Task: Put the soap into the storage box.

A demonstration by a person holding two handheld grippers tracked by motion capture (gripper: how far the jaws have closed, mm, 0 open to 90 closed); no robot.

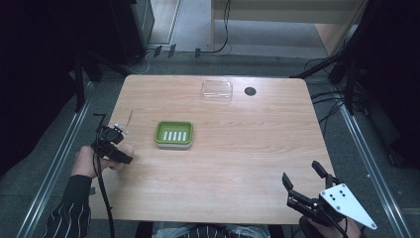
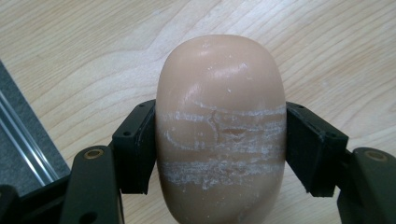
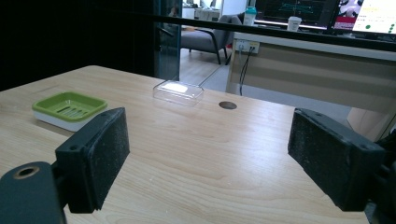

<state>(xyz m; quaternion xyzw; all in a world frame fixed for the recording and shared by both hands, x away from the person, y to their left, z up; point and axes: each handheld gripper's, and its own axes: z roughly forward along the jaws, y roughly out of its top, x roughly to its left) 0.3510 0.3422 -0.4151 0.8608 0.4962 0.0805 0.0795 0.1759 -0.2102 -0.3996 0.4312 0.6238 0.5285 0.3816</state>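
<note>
At the near right corner of the wooden tabletop, the right gripper is held low with its jaws spread wide and nothing between them, the grey three-cornered plate seen on top of it. Farther in, at the left edge, the left gripper is seen closed on a pale, rounded bar of soap, which is pinched at its middle between the two black pads; white scuff lines are seen across the bar's face. In the high view the bar is seen just above the wood, beside a hand in a striped sleeve. Just right of that gripper, a green soap dish with a slotted floor is set on the tabletop, apart from the bar. Toward the far edge, a clear plastic lid is laid flat, with a round dark cable hole just beside it on the right.
</note>
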